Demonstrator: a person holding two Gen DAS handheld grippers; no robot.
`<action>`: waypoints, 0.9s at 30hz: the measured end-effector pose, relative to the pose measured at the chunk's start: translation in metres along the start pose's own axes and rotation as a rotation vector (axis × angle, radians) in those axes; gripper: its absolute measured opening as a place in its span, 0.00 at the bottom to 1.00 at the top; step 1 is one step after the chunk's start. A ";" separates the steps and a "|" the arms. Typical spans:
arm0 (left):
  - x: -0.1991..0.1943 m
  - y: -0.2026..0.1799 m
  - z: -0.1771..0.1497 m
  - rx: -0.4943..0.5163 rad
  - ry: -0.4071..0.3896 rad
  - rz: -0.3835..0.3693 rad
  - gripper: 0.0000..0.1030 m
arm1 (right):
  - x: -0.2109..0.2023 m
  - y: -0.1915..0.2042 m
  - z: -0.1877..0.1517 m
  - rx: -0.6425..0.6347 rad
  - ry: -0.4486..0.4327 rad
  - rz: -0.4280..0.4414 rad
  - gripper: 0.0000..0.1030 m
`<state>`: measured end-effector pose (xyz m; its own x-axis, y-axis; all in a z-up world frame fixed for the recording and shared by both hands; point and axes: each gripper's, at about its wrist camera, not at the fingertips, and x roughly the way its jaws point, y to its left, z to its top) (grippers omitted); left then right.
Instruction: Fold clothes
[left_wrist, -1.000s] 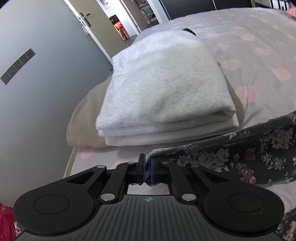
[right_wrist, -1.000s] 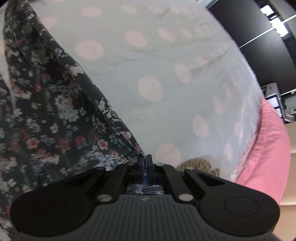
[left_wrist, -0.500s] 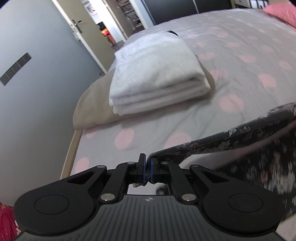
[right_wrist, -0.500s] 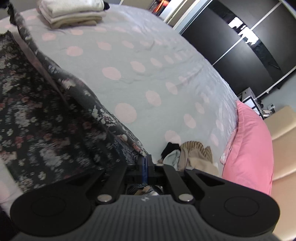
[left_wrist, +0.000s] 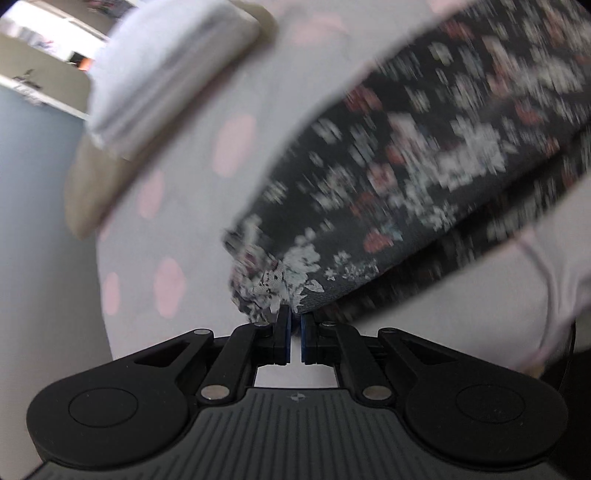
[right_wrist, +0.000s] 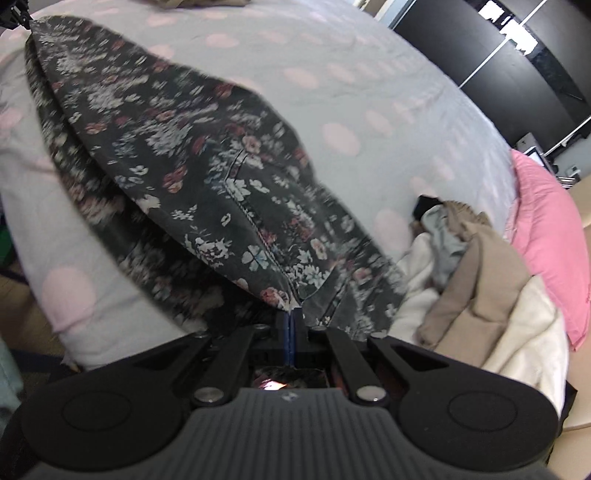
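Observation:
A dark floral garment (left_wrist: 388, 177) hangs stretched between both grippers above the bed. My left gripper (left_wrist: 294, 325) is shut on one corner of it; the view is motion-blurred. My right gripper (right_wrist: 290, 319) is shut on the opposite corner of the garment (right_wrist: 207, 166), which sags down toward the polka-dot bedspread (right_wrist: 332, 74). The left gripper shows at the far top-left corner of the right wrist view (right_wrist: 13, 16).
A stack of folded white and beige clothes (left_wrist: 162, 77) lies at the bed's far left edge. A pile of unfolded beige, white and grey clothes (right_wrist: 480, 277) lies at the right by a pink pillow (right_wrist: 546, 229). Dark wardrobe doors (right_wrist: 517, 55) stand behind.
Both grippers have pulled back and up from the bed with the garment, now hanging more fully spread between them. The left view has tilted down and blurred with fast motion.

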<state>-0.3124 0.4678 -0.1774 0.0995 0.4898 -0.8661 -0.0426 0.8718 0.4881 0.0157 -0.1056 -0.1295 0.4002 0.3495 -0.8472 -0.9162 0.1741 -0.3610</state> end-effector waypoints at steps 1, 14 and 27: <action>0.005 -0.005 -0.001 0.025 0.022 -0.006 0.03 | 0.002 0.004 -0.003 -0.006 0.006 0.004 0.01; -0.001 0.022 -0.015 -0.133 0.009 0.079 0.01 | 0.028 0.027 -0.027 -0.101 0.035 -0.005 0.01; 0.017 0.004 -0.020 0.006 0.137 -0.006 0.01 | 0.073 0.031 -0.023 -0.166 0.165 0.053 0.05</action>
<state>-0.3309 0.4800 -0.1922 -0.0369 0.4818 -0.8755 -0.0369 0.8748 0.4830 0.0158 -0.0961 -0.2118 0.3547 0.1966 -0.9141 -0.9323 0.0007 -0.3616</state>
